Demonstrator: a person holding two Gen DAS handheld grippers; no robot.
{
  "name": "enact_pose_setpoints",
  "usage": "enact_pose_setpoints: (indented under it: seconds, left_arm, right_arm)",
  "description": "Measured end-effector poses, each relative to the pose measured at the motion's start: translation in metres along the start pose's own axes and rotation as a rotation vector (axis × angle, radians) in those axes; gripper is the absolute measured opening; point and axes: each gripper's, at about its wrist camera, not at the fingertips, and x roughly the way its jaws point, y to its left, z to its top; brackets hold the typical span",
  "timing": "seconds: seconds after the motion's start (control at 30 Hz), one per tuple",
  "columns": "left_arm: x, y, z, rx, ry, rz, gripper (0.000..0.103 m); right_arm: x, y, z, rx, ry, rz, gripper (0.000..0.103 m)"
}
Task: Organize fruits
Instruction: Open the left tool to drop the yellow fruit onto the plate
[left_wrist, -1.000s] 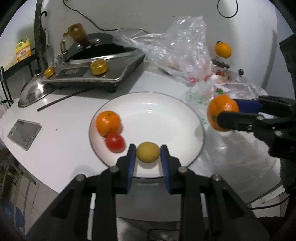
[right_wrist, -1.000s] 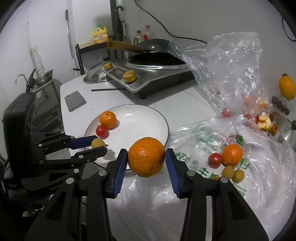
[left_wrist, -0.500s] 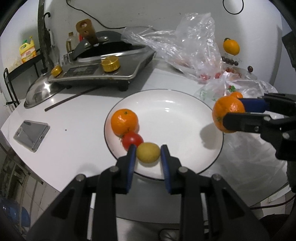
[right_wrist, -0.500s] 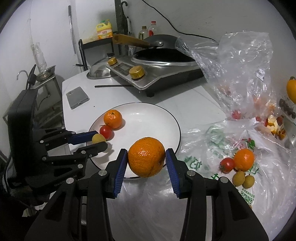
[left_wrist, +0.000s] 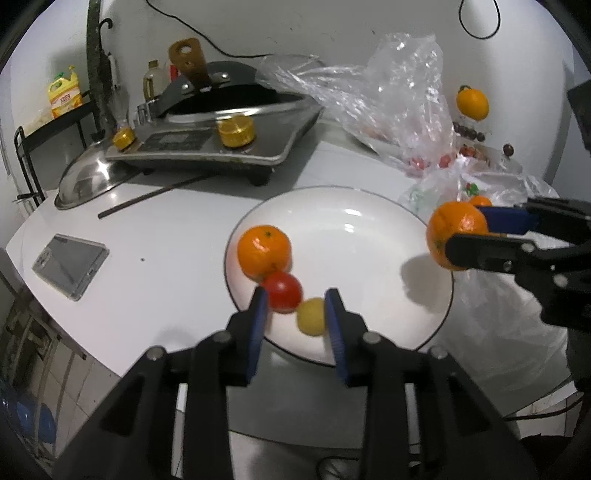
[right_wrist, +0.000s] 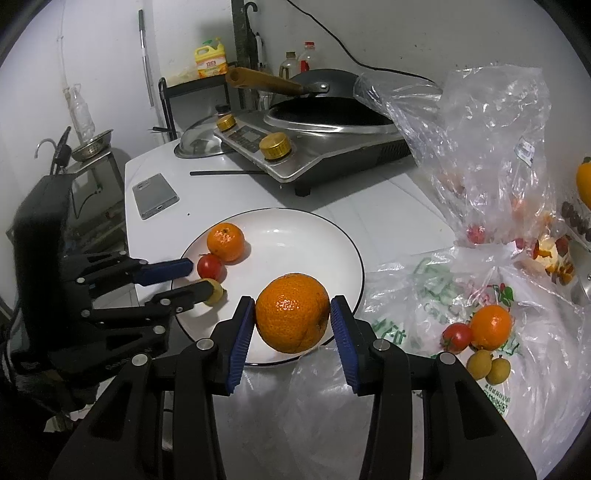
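On the left of the white table lies a flat, glossy phone beside a domed steel lid. Behind them stands a brushed-metal cooker with two gold knobs, carrying a black wok with a wooden handle.

At centre sits a round white plate, smooth and dark-rimmed. On its left part rest a dimpled mandarin and, touching it, a shiny red tomato. Next to the tomato, near the front rim, lies a small matte yellow fruit.

The left gripper, black with ribbed blue pads, has its jaws opening. The yellow fruit lies between them, close against the right pad and clear of the left one; the left pad overlaps the tomato.

The right gripper is clamped on a large pebbled orange, held above the plate's near right edge.

To the right spread crinkled clear plastic bags. On the printed one lie another mandarin, a tomato and two yellow fruits, all close together.
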Motion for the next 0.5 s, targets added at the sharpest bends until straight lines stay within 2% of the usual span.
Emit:
enact_pose_setpoints:
  seconds: [0.23,0.33,0.5]
  left_arm:
    - [-0.012,0.014,0.007,-0.03,-0.055,0.015,0.035]
    - [-0.017,0.02,0.008,-0.023,-0.105,0.075,0.035]
    - [-0.016,0.03,0.009,-0.021,-0.13,0.088,0.037]
  right_arm:
    - [0.009,0.002,0.01,-0.002,-0.001,0.012,0.045]
    - [0.015,0.004,0.014,-0.006,0.005,0.005,0.045]
    - [0.024,0.004,0.021,0.003,0.004,0.006,0.045]
